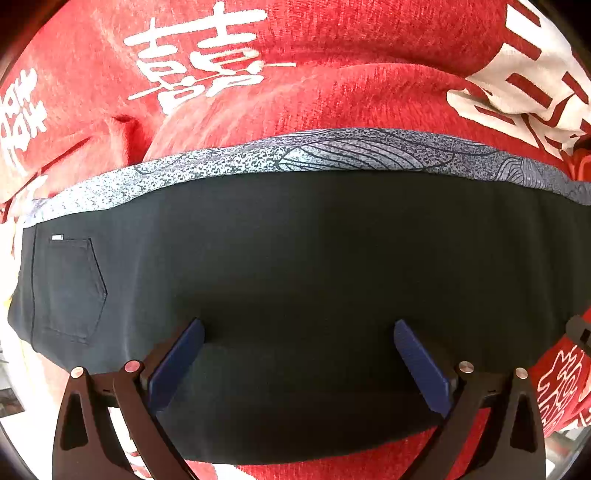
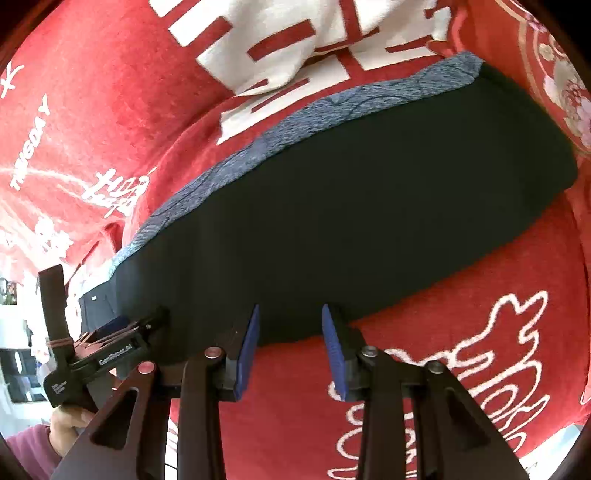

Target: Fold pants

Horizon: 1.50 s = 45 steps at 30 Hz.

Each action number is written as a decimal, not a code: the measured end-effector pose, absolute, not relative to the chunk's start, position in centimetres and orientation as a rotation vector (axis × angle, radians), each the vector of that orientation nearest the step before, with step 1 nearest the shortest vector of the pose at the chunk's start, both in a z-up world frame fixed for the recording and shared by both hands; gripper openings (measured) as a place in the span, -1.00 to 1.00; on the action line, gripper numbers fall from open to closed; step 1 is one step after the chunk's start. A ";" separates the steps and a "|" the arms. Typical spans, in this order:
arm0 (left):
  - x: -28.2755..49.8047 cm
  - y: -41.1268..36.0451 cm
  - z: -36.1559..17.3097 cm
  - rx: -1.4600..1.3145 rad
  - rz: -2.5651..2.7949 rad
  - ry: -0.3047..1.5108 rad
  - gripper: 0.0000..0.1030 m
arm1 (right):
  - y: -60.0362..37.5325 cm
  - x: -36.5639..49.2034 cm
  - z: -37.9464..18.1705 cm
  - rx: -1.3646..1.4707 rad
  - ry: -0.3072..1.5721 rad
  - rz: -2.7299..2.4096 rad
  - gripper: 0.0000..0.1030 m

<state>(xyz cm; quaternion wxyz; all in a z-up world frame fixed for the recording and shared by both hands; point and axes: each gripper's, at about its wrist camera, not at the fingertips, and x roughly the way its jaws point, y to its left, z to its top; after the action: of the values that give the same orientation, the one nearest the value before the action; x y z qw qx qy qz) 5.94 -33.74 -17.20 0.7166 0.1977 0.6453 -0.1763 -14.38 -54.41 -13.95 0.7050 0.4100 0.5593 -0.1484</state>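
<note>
Dark pants (image 1: 295, 266) lie flat and long on a red blanket, with a back pocket (image 1: 74, 288) at the left end. They also show in the right wrist view (image 2: 351, 206). My left gripper (image 1: 299, 332) is open wide, its blue pads (image 1: 177, 365) over the near part of the pants, holding nothing. My right gripper (image 2: 290, 314) is open, its pads (image 2: 247, 350) at the pants' near edge, nothing between them. The left gripper's body (image 2: 92, 354) shows at the lower left of the right wrist view.
A grey-blue patterned cloth (image 1: 332, 151) sticks out along the far edge of the pants, also in the right wrist view (image 2: 332, 107). The red blanket (image 1: 332, 33) with white characters is bunched behind. A round patterned cushion (image 2: 554, 74) sits at the far right.
</note>
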 end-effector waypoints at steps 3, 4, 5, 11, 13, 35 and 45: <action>5.9 -33.8 -17.2 0.442 -0.388 1.426 1.00 | -55.1 -15.0 -14.1 0.925 1.239 -0.347 -0.25; 5.9 -33.8 -17.2 0.443 -0.388 1.425 1.00 | -55.4 -15.1 -14.2 0.927 1.239 -0.352 -0.25; 5.9 -33.9 -17.2 0.445 -0.388 1.423 1.00 | -55.7 -15.3 -14.2 0.929 1.238 -0.358 -0.25; 5.7 -33.9 -17.1 0.455 -0.394 1.417 1.00 | -57.0 -16.3 -14.5 0.950 1.221 -0.379 -0.25; 5.7 -34.0 -17.1 0.464 -0.395 1.412 1.00 | -57.5 -16.8 -14.4 0.956 1.206 -0.396 -0.25; 5.2 -35.3 -16.5 0.566 -0.369 1.373 1.00 | -67.0 -21.7 -14.0 1.080 1.015 -0.630 -0.82; 2.4 -39.5 -14.4 0.588 -0.509 1.350 1.00 | -67.0 -23.9 -15.6 1.159 1.025 -0.640 -0.53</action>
<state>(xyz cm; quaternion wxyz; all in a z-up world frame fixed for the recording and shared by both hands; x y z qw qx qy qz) 2.39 -39.48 -14.41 0.7117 0.2650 0.6088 -0.2293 -23.92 -67.00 -15.60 0.6695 0.5142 0.4547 -0.2839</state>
